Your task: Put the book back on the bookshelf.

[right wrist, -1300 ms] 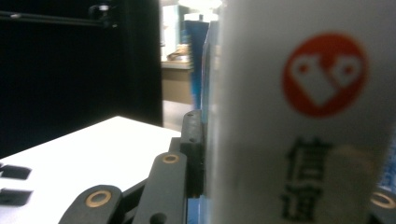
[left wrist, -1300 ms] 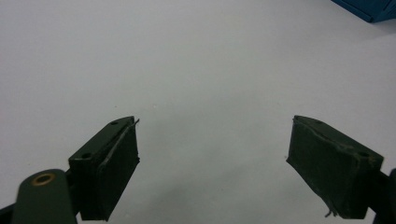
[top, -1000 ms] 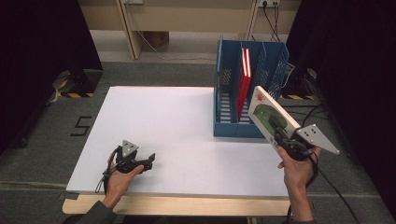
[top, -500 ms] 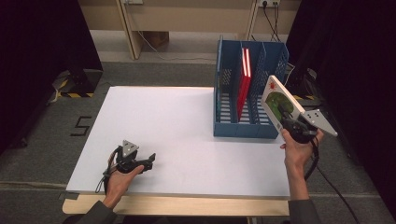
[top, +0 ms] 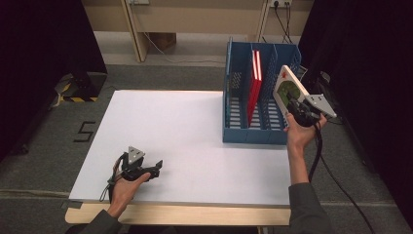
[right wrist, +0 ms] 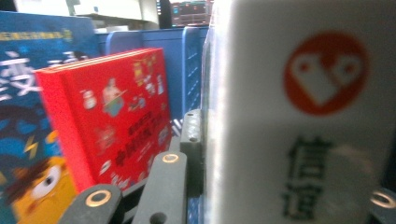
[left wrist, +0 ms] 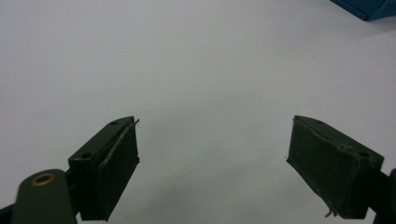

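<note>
High view: red book (top: 253, 87) (upright) in rack (top: 234, 122).

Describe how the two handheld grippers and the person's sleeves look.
Both the left gripper and the right gripper are black, each topped by a grey three-cornered plate with a black cable trailing from it. The jaws are black with flat pads and brass-coloured rivets. The sleeves are dark grey.
</note>
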A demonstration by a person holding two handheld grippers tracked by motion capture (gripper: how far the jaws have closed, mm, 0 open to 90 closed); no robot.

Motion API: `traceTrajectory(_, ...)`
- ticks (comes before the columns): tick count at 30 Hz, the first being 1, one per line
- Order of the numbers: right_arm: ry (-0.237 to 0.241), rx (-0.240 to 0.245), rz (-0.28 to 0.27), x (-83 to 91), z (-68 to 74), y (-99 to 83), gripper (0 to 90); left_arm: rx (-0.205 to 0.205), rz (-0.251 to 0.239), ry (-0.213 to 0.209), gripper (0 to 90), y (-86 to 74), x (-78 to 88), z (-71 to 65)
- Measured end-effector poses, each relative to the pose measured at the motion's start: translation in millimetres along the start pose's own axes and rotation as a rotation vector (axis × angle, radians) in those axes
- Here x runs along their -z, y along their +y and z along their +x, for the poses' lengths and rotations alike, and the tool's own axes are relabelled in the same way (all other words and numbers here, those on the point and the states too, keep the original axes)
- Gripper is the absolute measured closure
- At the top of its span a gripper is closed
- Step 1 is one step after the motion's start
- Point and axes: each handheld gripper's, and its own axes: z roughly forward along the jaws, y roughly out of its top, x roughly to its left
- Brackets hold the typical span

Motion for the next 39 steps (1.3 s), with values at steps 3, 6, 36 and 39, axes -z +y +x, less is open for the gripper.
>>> traceTrajectory(3, -0.014, -0.004, 0.001, -11.3, 0.9, 1.0, 75.5, 0.004, -0.006, -0.003, 15.3, -0.1, -0.5, 0.1)
traceTrajectory(6, -0.024, 0.001, 0.005, -21.4, 4.2, 0.6, 75.5, 0.003, -0.005, -0.001, 15.4, 0.0, -0.2, 0.0)
traceTrajectory(36, -0.064, -0.022, 0.08, -90.1, 14.9, -27.5, 75.2, 0.006, -0.01, -0.005, 15.4, 0.4, -1.0, 0.0)
traceTrajectory(39, -0.07, -0.01, 0.107, -94.1, 16.4, -30.9, 75.2, 0.006, -0.01, -0.005, 15.4, 0.3, -1.0, 0.0)
